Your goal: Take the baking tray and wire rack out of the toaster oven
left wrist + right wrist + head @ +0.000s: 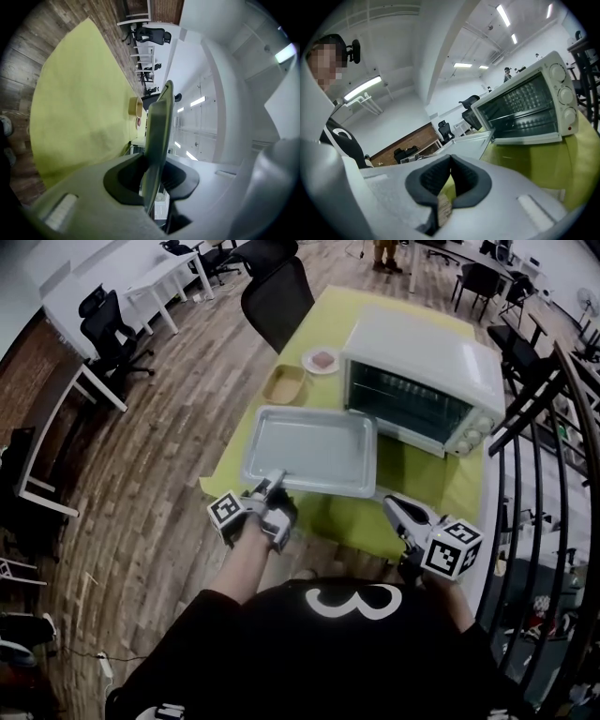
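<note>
Grey metal baking tray [309, 451] is out of the toaster oven [422, 371], lying level and open side up over the green tablecloth [427, 479] just in front of the oven (can't tell if it's touching the cloth). Its long axis is running left-right in the head view, parallel to the oven front, with one long edge facing the oven and the other facing the person. Left gripper [275, 480] is clamping that near long rim, left of its middle; the tray is showing edge-on between the pads in the left gripper view. Right gripper [392, 506] is hanging just off the tray's near right corner, jaws pressed together, gripping nothing. Tan dish [284, 383] and small plate [322, 360] are sitting beside the oven's left end.
</note>
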`<state>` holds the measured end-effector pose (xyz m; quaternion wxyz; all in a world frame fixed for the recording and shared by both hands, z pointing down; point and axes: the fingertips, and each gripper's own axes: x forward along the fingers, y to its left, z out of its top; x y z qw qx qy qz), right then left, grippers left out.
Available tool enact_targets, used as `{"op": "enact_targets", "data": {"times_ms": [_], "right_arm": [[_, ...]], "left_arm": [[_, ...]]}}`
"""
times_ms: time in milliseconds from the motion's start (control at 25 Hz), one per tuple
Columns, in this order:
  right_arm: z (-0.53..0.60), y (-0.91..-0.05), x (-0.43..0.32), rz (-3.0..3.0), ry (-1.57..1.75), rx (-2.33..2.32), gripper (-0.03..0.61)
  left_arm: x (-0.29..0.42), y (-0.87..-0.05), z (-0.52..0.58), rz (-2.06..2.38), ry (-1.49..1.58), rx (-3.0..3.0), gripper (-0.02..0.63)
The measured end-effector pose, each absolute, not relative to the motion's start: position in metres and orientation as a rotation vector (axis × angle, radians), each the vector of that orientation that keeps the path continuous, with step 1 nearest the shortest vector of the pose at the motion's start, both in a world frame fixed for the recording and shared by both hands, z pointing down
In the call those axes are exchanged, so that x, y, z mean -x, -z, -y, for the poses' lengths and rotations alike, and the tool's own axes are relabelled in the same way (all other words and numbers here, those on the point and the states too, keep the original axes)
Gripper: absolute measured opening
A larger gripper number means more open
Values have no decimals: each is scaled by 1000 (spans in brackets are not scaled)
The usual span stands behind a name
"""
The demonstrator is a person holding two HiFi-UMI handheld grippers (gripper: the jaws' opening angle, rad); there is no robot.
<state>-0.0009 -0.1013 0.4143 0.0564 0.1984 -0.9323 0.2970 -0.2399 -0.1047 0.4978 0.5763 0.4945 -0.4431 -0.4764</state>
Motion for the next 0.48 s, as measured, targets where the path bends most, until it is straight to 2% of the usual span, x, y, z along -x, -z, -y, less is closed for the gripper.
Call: {"op": "enact_targets", "data": {"times_ms": [240,480], "right_arm": [[94,-409,64,2808,-937,-574,-5],[97,-424,74,2792,-939,-631,-5]], "left_arm": [[309,-493,94,1066,1107,-1133,78],[341,-511,99,1084,1092,-1137,78]]}}
